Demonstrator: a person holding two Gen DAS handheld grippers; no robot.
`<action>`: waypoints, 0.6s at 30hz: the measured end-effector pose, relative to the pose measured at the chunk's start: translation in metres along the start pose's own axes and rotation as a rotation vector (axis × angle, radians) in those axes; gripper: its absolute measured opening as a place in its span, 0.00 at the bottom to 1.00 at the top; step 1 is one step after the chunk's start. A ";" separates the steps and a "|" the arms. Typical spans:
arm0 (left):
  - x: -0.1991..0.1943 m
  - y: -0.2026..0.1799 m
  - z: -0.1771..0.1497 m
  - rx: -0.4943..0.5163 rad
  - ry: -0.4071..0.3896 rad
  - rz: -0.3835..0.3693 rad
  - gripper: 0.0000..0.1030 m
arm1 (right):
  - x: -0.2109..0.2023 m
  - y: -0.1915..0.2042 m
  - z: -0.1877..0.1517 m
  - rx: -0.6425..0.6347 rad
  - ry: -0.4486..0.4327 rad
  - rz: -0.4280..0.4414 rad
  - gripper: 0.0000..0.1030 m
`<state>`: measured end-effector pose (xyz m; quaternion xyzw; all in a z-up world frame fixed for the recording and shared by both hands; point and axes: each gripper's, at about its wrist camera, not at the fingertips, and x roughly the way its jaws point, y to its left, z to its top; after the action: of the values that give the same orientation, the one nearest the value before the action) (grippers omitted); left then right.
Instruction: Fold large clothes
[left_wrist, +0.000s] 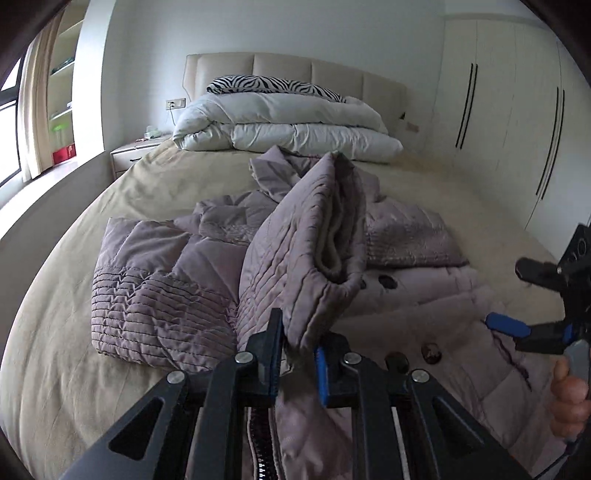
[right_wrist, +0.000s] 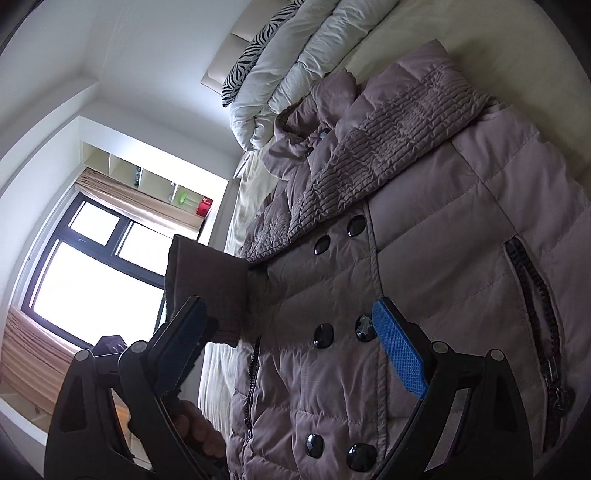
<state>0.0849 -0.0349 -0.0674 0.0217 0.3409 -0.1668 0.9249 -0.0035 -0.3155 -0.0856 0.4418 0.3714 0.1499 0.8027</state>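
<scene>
A mauve quilted puffer coat with black buttons lies front-up on the bed. My left gripper is shut on the cuff of one sleeve, which is lifted and stands up over the coat's middle. The other quilted sleeve lies folded across to the left. My right gripper hovers at the right, held by a hand. In the right wrist view the right gripper stands open just above the coat near its buttons, nothing between its pads. The lifted cuff hangs dark against the window.
A folded white duvet and a zebra pillow lie against the headboard. A nightstand stands to the left, a wardrobe to the right. A window and shelves fill the far side.
</scene>
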 end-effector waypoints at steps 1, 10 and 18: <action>0.003 -0.007 -0.005 0.039 0.008 0.012 0.16 | 0.006 -0.005 0.002 0.022 0.021 0.014 0.89; 0.010 -0.032 -0.019 0.205 0.016 0.083 0.17 | 0.082 0.017 0.024 0.035 0.186 0.118 0.89; 0.014 -0.032 -0.018 0.193 0.021 0.068 0.24 | 0.151 0.044 0.031 -0.030 0.394 0.093 0.30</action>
<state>0.0731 -0.0664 -0.0878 0.1242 0.3322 -0.1673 0.9199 0.1256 -0.2234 -0.1097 0.4083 0.4984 0.2759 0.7132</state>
